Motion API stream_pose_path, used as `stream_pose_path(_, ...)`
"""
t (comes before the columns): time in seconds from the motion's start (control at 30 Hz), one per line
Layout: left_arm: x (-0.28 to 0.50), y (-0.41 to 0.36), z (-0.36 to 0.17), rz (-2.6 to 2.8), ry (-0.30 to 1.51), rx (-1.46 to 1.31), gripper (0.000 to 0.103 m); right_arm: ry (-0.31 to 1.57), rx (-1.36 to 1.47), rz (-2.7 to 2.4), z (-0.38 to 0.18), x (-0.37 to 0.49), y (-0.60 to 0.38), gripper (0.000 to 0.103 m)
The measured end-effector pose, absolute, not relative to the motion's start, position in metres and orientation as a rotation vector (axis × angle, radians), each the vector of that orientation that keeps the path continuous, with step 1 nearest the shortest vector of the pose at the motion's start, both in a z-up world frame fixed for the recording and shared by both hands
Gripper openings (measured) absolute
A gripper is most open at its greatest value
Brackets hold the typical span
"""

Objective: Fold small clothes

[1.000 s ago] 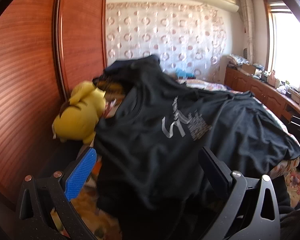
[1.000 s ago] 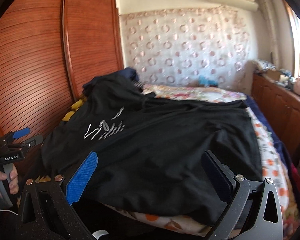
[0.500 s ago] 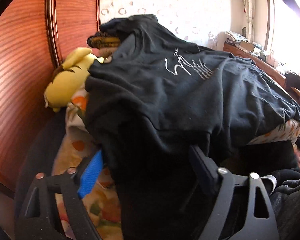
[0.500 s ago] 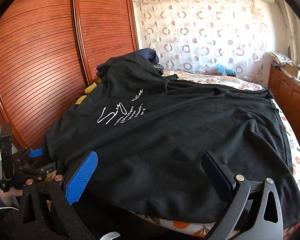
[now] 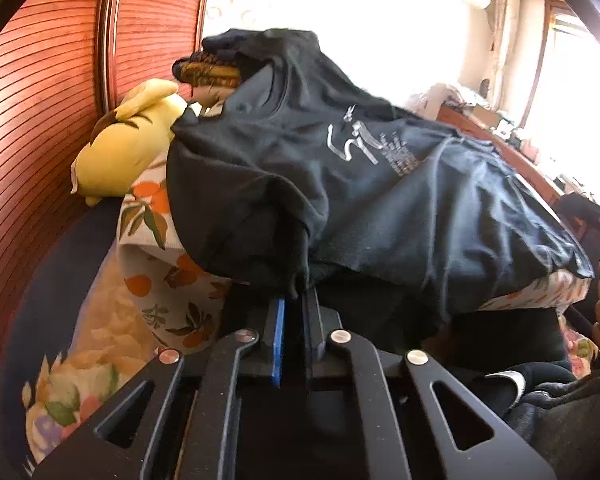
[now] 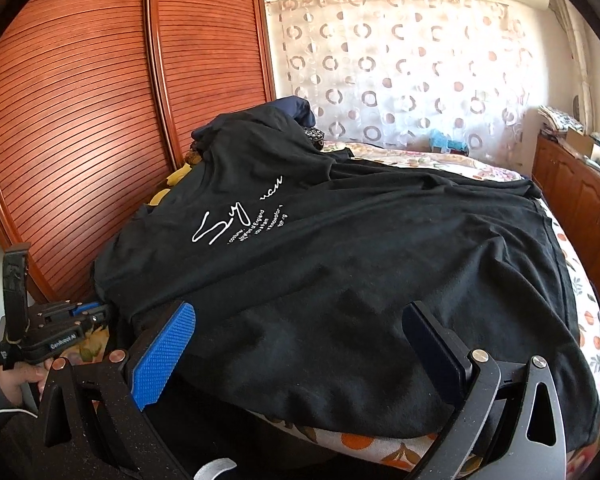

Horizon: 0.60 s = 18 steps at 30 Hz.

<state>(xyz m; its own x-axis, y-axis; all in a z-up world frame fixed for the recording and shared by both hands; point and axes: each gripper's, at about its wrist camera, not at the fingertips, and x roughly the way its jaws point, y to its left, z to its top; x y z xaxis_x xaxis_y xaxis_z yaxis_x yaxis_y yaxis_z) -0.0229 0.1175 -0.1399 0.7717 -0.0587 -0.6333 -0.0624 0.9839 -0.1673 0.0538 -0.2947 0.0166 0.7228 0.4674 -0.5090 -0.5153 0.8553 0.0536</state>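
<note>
A black T-shirt with white script print lies spread over the bed, its hem hanging at the near edge. In the left wrist view the T-shirt bunches at its left sleeve, and my left gripper is shut on that sleeve edge. The left gripper also shows at the far left of the right wrist view, at the shirt's left corner. My right gripper is open, its fingers on either side of the shirt's near hem without pinching it.
A yellow plush toy lies by the red-brown slatted wardrobe doors. The bed has an orange-print quilt. Dark clothes are piled at the head. A wooden cabinet lines the right wall.
My left gripper moved down to the shirt's left sleeve and closed on it. My right gripper came closer to the near hem and stayed open.
</note>
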Motion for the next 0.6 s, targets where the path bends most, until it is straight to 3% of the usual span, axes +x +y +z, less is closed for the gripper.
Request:
stream_pose_path(0.33, -0.029, 0.088, -0.057, -0.101, 0.532, -0.055, 0.006, 0.544, -0.079, 0.578, 0.019, 0.052, -0.293, 0.103)
stream_pose_path(0.6, 0.038, 0.081, -0.020, -0.141, 0.543, 0.008, 0.007, 0.573, -0.073, 0.634, 0.022, 0.075, -0.291, 0.103)
